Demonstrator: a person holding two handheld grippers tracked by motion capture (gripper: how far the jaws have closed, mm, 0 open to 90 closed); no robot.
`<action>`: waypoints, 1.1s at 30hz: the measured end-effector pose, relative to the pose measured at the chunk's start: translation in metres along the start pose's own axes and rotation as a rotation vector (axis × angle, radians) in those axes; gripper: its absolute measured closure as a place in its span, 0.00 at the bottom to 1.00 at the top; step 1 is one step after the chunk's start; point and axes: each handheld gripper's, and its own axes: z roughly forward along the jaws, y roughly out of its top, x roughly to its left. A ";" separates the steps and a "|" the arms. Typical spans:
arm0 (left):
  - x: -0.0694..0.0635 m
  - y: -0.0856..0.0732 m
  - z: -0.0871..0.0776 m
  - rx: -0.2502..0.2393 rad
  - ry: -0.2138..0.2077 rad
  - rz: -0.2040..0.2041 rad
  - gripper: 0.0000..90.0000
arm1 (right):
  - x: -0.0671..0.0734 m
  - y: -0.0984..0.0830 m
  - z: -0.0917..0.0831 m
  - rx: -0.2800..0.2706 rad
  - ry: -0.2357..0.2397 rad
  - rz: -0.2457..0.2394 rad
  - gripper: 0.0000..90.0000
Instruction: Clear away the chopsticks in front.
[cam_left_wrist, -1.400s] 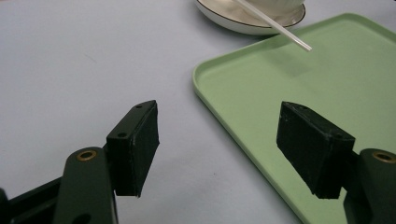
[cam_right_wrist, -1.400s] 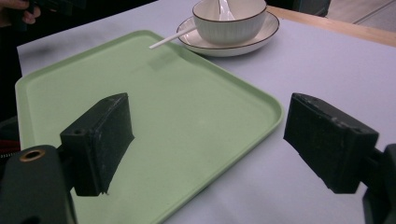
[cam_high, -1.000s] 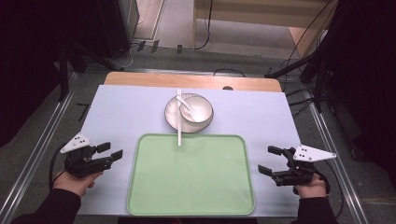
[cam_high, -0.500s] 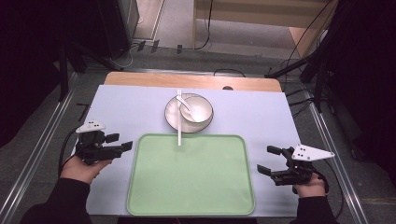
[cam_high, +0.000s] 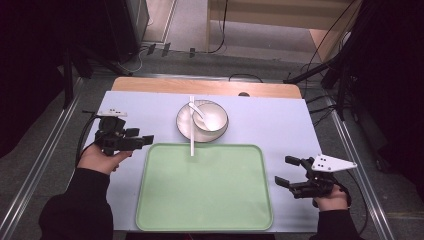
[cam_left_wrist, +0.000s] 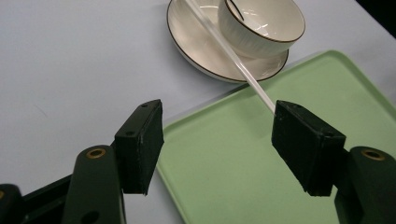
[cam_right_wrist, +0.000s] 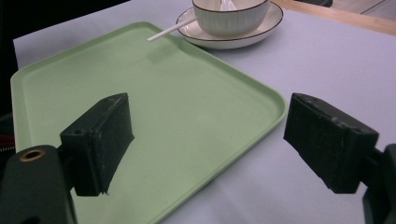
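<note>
Observing left gripper (cam_high: 142, 140) with jaws spread wide, empty, hovering just beside green tray (cam_high: 165, 200) at its near-left corner; advancing forward and inward from the half-second-earlier position. Noting right gripper (cam_high: 287, 172) likewise wide, empty, unmoved at the tray's right edge. Judging white stick (cam_high: 191, 130), lying across plate (cam_high: 182, 125) beside bowl (cam_high: 212, 119) and overhanging the tray, as light, stiff, slippery; recommending pinching its free end.
</note>
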 end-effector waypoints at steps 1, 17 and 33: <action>-0.001 0.002 0.002 0.003 0.004 0.002 0.38 | 0.000 0.000 0.000 0.000 0.000 0.000 0.18; -0.015 0.033 0.060 0.018 0.006 0.024 0.37 | 0.002 0.000 0.002 0.012 0.005 -0.004 0.18; -0.029 0.039 0.107 0.023 0.036 0.083 0.47 | 0.005 -0.007 -0.011 -0.002 -0.027 0.006 0.18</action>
